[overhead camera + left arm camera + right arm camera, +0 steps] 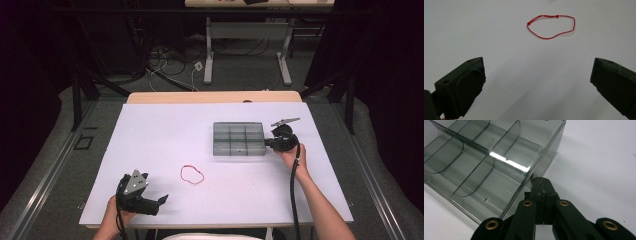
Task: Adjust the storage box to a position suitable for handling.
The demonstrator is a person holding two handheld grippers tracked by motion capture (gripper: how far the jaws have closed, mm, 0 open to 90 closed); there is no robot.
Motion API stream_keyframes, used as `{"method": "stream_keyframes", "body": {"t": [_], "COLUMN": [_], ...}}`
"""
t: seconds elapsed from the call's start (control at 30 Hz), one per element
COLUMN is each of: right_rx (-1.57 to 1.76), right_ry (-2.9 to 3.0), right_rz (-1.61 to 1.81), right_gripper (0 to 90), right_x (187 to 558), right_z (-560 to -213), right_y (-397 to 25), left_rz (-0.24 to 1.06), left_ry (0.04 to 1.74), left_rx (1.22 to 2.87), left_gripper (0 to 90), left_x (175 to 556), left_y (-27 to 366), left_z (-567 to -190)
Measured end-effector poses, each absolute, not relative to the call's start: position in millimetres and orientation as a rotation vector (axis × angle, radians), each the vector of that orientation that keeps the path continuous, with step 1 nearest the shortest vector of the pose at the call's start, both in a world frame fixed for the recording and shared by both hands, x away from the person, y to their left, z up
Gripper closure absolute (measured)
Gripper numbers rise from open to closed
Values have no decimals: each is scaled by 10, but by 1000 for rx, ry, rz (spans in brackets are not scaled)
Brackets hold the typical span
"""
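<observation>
High view has a thin red string loop with two tiny knots lying flat on the white table, just ahead of the left gripper, jaws spread wide. Off to the right, the right gripper looks pinched on the smoky clear divided organizer box wall, I think.

No text, label, brand, number or sign can be read anywhere — not on the clear divided box, not on the white table, not on the black jaws of either gripper.
</observation>
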State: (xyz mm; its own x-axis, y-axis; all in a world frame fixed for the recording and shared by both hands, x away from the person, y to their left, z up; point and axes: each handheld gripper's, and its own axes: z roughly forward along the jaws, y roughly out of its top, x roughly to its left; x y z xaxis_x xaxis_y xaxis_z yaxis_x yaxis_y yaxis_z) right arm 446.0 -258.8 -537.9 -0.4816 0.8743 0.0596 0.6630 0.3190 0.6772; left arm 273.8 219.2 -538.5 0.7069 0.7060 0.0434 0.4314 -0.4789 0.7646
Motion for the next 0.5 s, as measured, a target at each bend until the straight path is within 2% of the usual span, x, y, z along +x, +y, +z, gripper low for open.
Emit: {"method": "stream_keyframes", "body": {"t": [0.5], "right_rx": [1362], "right_ry": [2294], "right_rz": [943], "right_gripper": [900], "right_x": [4451], "right_z": [-5390], "right_y": [-2438], "left_rz": [472], "left_ry": [864], "left_rx": [2146], "left_gripper": [0], "left_x": [2733], "left_y": [2197], "left_z": [-5389]}}
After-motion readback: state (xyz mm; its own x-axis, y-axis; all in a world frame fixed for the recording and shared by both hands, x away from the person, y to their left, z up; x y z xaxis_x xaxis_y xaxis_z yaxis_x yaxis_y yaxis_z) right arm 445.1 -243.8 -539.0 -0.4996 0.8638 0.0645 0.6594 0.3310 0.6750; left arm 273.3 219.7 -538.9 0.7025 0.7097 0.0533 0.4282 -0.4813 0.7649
